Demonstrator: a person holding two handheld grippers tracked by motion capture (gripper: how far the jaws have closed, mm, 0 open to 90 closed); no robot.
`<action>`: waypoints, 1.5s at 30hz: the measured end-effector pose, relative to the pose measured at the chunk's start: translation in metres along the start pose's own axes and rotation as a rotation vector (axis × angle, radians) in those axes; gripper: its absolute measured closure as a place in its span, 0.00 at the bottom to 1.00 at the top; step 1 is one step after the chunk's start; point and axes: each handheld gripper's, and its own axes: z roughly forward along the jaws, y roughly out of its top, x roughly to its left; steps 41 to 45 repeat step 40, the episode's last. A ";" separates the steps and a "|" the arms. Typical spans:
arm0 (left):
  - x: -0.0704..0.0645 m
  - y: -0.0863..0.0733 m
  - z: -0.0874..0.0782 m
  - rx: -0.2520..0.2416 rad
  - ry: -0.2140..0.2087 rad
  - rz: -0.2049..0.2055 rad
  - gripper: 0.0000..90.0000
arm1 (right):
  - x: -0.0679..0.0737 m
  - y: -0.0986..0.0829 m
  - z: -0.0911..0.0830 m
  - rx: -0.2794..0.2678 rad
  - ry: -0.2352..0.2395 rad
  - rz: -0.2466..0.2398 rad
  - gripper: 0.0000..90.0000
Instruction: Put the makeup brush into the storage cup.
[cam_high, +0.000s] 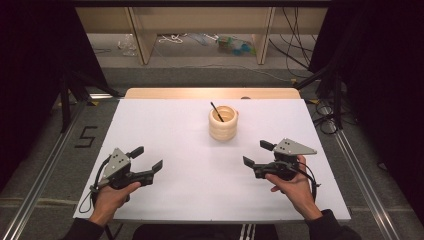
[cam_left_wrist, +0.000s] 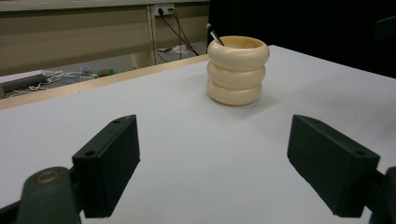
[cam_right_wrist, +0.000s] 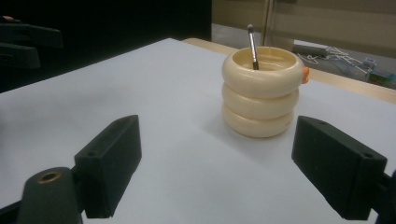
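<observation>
1. Standing toward the far middle of the white worktop (cam_high: 200, 165) is a cream holder (cam_high: 223, 122) shaped like three stacked rings, upright and open at the top.
2. A thin dark brush (cam_high: 216, 111) leans inside the holder, its upper end poking above the rim; the right gripper view shows its handle resting against the inner wall.
3. A small orange spot sits on the holder's top ring in the right gripper view; what it is cannot be told.
4. The left tongs (cam_high: 149, 159) hover over the near left part of the worktop, held in the person's left hand (cam_high: 111, 196), jaws spread wide apart with nothing between them.
5. The right tongs (cam_high: 258, 153) hover over the near right part, held in the right hand (cam_high: 295, 189), jaws likewise wide apart and empty.
6. Both tongs point toward the holder and sit well apart from it; it lies ahead and between them.
7. Beyond the worktop's far wooden edge lie loose cables on the floor (cam_high: 200, 60).
</observation>
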 end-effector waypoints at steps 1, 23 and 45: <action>0.000 0.000 0.000 0.001 0.000 0.001 0.19 | 0.000 0.000 -0.001 0.006 0.009 -0.003 0.19; -0.001 0.000 0.000 0.002 0.002 0.002 0.19 | 0.006 -0.013 -0.007 -0.002 0.020 0.004 0.18; 0.000 0.000 0.001 0.003 0.000 0.003 0.19 | 0.005 -0.012 -0.007 0.006 0.013 -0.005 0.18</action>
